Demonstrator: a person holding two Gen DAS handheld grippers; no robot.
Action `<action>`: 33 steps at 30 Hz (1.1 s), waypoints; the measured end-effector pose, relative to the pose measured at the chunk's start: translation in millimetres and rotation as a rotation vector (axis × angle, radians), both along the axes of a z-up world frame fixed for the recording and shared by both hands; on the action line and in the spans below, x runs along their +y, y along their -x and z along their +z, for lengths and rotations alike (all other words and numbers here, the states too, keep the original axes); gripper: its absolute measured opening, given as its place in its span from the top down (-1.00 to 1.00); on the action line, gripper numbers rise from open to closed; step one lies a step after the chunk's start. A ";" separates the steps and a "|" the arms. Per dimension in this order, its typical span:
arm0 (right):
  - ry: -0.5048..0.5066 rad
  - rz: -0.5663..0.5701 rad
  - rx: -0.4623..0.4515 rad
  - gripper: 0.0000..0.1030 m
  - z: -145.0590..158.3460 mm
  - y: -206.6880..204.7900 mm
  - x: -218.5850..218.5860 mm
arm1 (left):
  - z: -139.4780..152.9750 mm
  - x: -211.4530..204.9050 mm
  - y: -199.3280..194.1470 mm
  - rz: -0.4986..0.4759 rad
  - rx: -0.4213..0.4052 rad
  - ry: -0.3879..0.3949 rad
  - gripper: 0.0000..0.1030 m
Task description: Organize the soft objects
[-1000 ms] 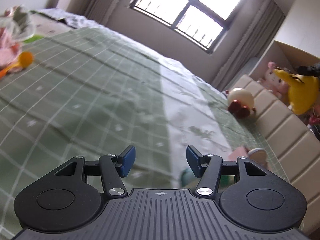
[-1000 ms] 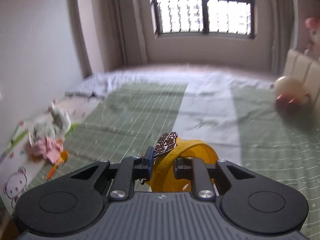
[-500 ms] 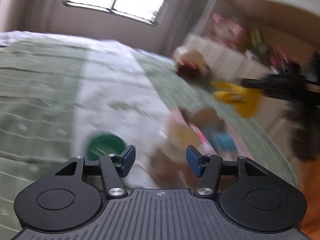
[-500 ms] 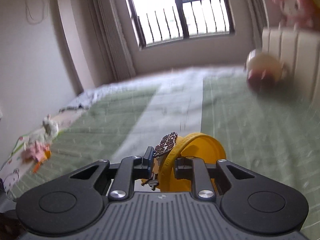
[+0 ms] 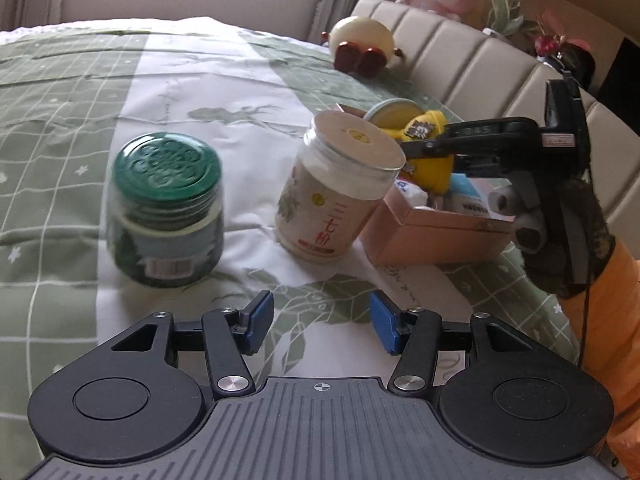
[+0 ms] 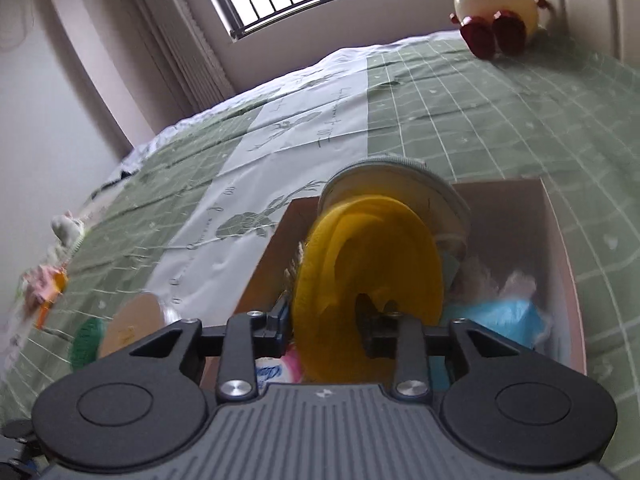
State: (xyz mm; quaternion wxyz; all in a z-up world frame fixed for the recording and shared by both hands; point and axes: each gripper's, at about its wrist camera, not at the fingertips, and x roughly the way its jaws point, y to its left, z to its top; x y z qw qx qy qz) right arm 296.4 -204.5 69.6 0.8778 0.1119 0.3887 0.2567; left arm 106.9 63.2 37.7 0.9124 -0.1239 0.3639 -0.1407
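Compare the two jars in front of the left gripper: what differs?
The left jar has a dark green embossed lid; the right jar has a flat beige one. The left jar's label is green, the right's cream with red characters. The left stands apart; the right is beside the box. Both sit upright, lids on.

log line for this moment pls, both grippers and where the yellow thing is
left gripper: open, empty, facing cream-lidded jar | right gripper: jaws just opening around yellow soft toy | toy over pink box
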 end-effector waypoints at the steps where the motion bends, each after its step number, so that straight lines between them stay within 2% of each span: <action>1: 0.005 -0.003 -0.015 0.09 4.5 9.6 -1.0 | 0.8 1.8 4.3 0.002 -0.004 -0.005 -0.12; 3: 0.040 -0.011 -0.082 -0.06 17.0 36.1 -1.9 | 2.3 4.0 12.0 0.010 -0.011 -0.008 -0.12; 5: 0.078 -0.039 -0.145 -0.07 28.7 68.0 -6.6 | 4.2 4.7 21.5 0.013 -0.024 0.011 -0.12; 8: 0.110 -0.084 -0.218 -0.35 36.8 122.5 -18.1 | 7.1 -5.9 35.8 0.008 -0.064 0.011 -0.12; 9: 0.128 -0.105 -0.237 -0.43 34.1 142.5 -22.4 | 6.7 -12.7 40.1 0.013 -0.079 0.004 -0.12; 12: 0.166 -0.174 -0.251 -0.47 12.1 192.7 -34.2 | -0.1 -41.5 51.8 0.028 -0.127 -0.040 -0.12; 17: 0.219 -0.260 -0.244 -0.47 -38.2 245.2 -42.3 | -25.0 -96.2 66.7 0.033 -0.129 -0.145 -0.12; 21: 0.291 -0.250 -0.271 -0.47 -67.4 258.1 -43.3 | -38.2 -129.0 74.5 0.058 -0.171 -0.260 -0.13; 23: 0.277 -0.261 -0.282 -0.50 -78.9 257.4 -47.8 | -42.6 -140.9 77.1 0.088 -0.198 -0.322 -0.14; 26: 0.254 -0.278 -0.336 -0.52 -86.9 264.2 -48.6 | -46.9 -146.3 83.0 0.131 -0.223 -0.334 -0.13; 30: 0.300 -0.287 -0.402 -0.58 -90.8 271.2 -40.3 | -47.7 -148.1 86.0 0.155 -0.229 -0.329 -0.13; 33: 0.275 -0.290 -0.387 -0.60 -89.2 265.8 -43.0 | -48.0 -153.8 88.6 0.162 -0.235 -0.361 -0.13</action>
